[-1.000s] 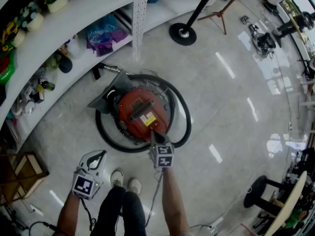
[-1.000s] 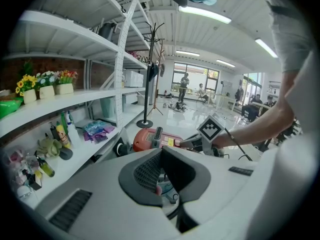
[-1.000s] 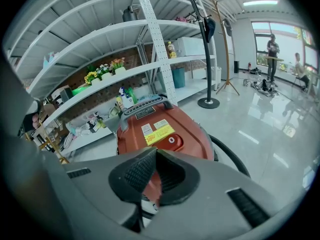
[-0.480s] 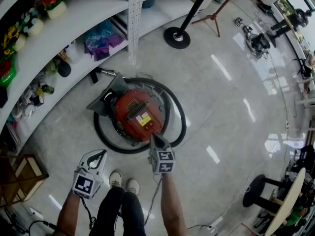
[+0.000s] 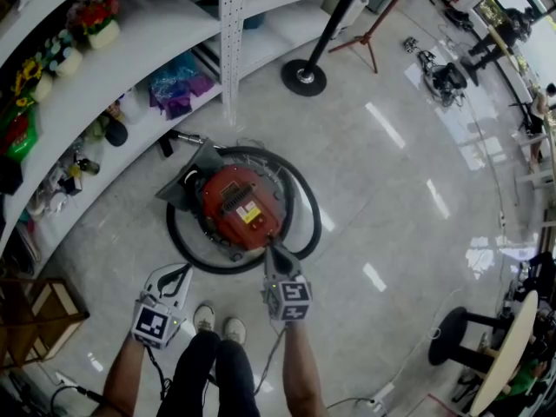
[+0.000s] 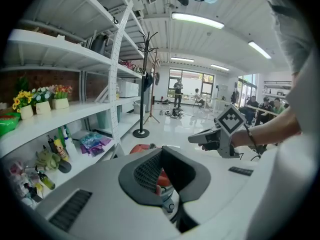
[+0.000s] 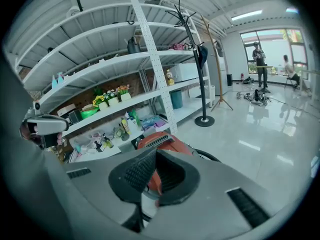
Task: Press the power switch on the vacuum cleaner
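Observation:
A round red vacuum cleaner [image 5: 241, 207] sits on the glossy floor, ringed by its black hose [image 5: 306, 215]. In the head view my right gripper [image 5: 273, 254] is shut, and its tip points at the vacuum's near edge, right by the casing. Whether it touches I cannot tell. My left gripper [image 5: 181, 273] hangs shut and empty to the left, clear of the hose. The right gripper view shows the red body [image 7: 161, 139] just beyond the closed right gripper [image 7: 156, 152]. The left gripper view shows a patch of red vacuum [image 6: 142, 147] beyond the left gripper [image 6: 162, 149]. No switch is distinguishable.
White shelving [image 5: 130, 42] with flowers, bottles and a purple bag curves along the left. A coat stand's black round base [image 5: 303, 77] stands beyond the vacuum. A wooden crate [image 5: 35, 311] is at the lower left and a stool [image 5: 452, 337] at the lower right. My shoes [image 5: 217, 320] are between the grippers.
The right gripper has drawn back a little toward me, from over the vacuum's near edge to just at it. The left gripper has hardly moved. The head view has shifted slightly.

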